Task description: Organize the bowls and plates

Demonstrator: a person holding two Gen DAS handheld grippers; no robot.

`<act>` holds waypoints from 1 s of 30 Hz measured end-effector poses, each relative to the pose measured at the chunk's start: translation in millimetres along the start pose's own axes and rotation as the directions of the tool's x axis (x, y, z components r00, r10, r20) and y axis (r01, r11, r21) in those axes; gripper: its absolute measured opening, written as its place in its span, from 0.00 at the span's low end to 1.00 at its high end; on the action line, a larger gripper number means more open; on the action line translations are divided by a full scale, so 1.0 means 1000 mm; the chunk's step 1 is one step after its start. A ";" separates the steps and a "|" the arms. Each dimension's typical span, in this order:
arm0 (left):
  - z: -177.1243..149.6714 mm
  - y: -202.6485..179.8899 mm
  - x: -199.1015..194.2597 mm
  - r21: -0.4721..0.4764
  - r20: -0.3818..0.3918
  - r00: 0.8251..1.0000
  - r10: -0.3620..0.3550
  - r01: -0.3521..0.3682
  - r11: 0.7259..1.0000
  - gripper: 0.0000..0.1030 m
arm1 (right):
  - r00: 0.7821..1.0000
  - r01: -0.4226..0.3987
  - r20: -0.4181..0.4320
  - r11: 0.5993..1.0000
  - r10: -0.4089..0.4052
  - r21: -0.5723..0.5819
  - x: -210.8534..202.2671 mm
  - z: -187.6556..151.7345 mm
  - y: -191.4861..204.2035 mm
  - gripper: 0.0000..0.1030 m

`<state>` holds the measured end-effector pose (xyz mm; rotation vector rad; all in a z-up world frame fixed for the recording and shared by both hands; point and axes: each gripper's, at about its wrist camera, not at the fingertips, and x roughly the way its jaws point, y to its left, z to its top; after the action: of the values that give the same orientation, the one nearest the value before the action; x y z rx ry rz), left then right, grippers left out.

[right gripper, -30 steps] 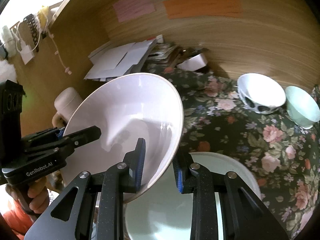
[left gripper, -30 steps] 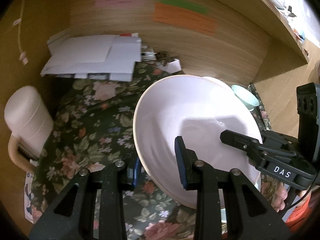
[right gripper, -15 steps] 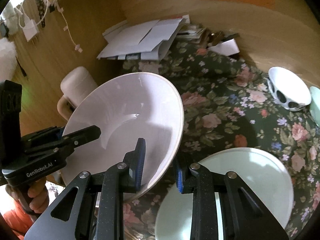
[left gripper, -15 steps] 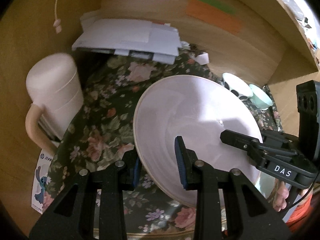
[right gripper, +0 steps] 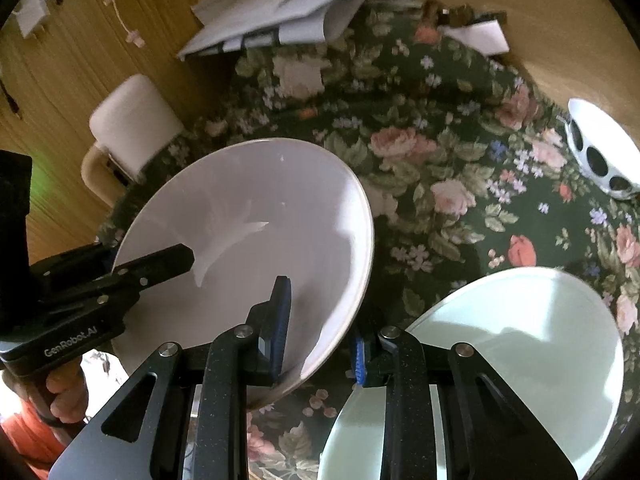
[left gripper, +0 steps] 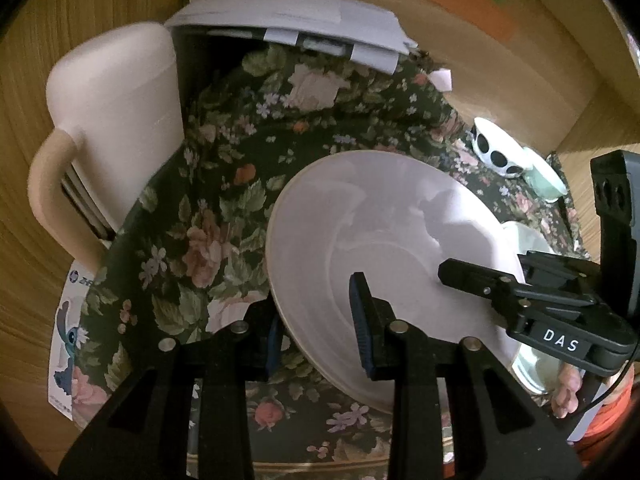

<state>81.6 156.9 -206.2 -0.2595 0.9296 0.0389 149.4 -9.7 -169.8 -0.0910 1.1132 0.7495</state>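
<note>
A large white bowl hangs tilted above the floral tablecloth, held from both sides. My left gripper is shut on its near rim, one blue pad inside and one outside. My right gripper is shut on the opposite rim of the same bowl. A pale green plate lies flat on the cloth just right of the bowl. A white bowl with black spots and a mint bowl stand at the far right by the wooden wall.
A cream jug with a handle stands at the left edge of the cloth. A pile of white papers lies at the back. Wooden walls close in the back and both sides. A hand grips the left tool.
Both grippers have come down and forward with the white bowl still held between them. The pale green plate, earlier under the bowl, now lies to its right.
</note>
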 end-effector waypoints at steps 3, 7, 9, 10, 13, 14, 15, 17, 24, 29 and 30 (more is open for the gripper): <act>-0.003 0.001 0.005 0.004 -0.009 1.000 0.006 -0.006 1.000 0.30 | 1.000 -0.008 -0.005 1.000 0.008 0.003 0.003 -0.001 -0.003 0.23; -0.002 0.001 0.006 0.005 -0.012 1.000 0.003 -0.003 1.000 0.30 | 1.000 -0.016 -0.010 1.000 0.016 0.003 0.003 0.001 -0.003 0.26; -0.001 0.001 0.006 -0.001 -0.016 1.000 -0.001 0.001 1.000 0.30 | 1.000 -0.013 -0.003 1.000 0.013 0.000 0.001 0.002 -0.003 0.26; -0.001 0.001 0.006 -0.002 -0.018 1.000 -0.002 0.002 1.000 0.30 | 1.000 -0.013 0.002 1.000 0.013 -0.001 0.000 0.002 -0.003 0.26; 0.000 0.001 0.002 0.004 0.008 0.999 0.031 -0.031 1.000 0.30 | 0.999 -0.006 0.038 1.000 0.006 0.007 -0.012 0.004 -0.006 0.26; 0.000 0.000 0.000 0.004 0.016 0.999 0.035 -0.036 0.999 0.30 | 0.999 -0.009 0.047 1.000 0.008 0.009 -0.017 0.004 -0.007 0.26; 0.001 0.000 -0.002 0.002 0.023 0.999 0.036 -0.036 0.999 0.30 | 0.998 -0.014 0.060 1.000 0.013 0.017 -0.022 0.004 -0.010 0.26; 0.005 -0.001 -0.007 0.000 0.032 0.999 0.036 -0.036 0.999 0.32 | 0.996 -0.023 0.086 0.999 0.021 0.031 -0.031 0.005 -0.015 0.26; 0.017 -0.014 -0.029 0.015 0.112 0.992 0.057 -0.059 0.998 0.41 | 0.980 0.013 0.198 0.999 -0.018 0.030 -0.071 0.005 -0.027 0.35; 0.025 -0.037 -0.045 0.054 0.185 0.982 0.039 -0.050 0.997 0.49 | 0.965 0.052 0.256 0.998 -0.060 0.040 -0.097 0.004 -0.041 0.36; 0.027 -0.041 -0.048 0.064 0.197 0.980 0.034 -0.047 0.997 0.50 | 0.962 0.055 0.264 0.997 -0.066 0.047 -0.101 0.004 -0.045 0.36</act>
<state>80.2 127.0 -143.9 -0.1695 0.7383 0.0688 155.6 -92.0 -97.0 0.0090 0.8653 0.6633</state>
